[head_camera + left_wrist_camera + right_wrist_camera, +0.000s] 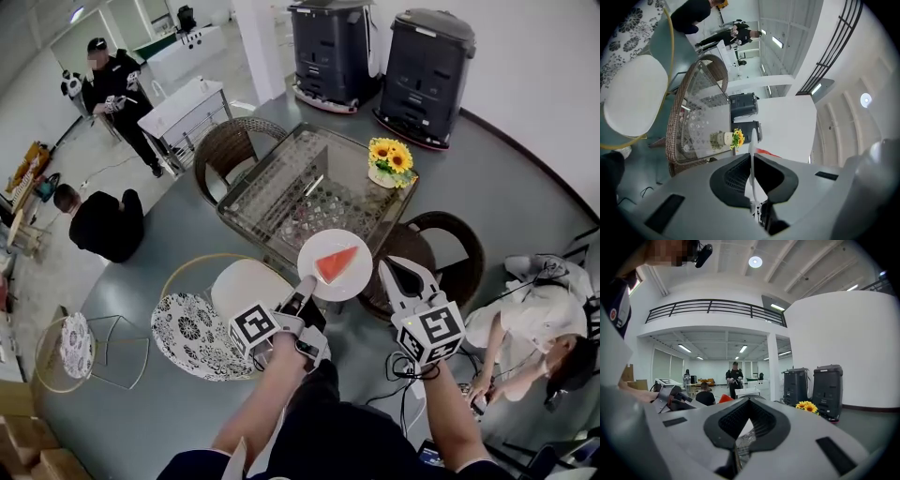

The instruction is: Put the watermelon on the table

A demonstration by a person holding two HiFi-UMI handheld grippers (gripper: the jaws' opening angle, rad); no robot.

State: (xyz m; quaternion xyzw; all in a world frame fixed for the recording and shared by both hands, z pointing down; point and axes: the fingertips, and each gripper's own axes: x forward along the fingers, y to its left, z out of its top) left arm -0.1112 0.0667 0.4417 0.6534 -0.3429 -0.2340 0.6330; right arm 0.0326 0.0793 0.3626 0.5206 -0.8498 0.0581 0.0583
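Observation:
A red watermelon slice (pixel 336 262) lies on a white round plate (pixel 319 251). My left gripper (pixel 307 281) is shut on the plate's near rim and holds it in the air, just in front of the glass table (pixel 272 183). In the left gripper view the plate (pixel 751 154) stands edge-on between the jaws, with a strip of red watermelon (pixel 767 153) beside it. My right gripper (pixel 384 266) is to the right of the plate, apart from it. Its jaws meet at the tips (pixel 749 399) with nothing between them.
A pot of sunflowers (pixel 391 161) stands on the table's far right corner. Wicker chairs (pixel 230 150) (pixel 450 248) flank the table. A white-cushioned chair (pixel 246 283) and a patterned seat (pixel 192 333) are at my left. Two black machines (pixel 427 75) stand behind. People are at left (pixel 103 225) and right (pixel 534 319).

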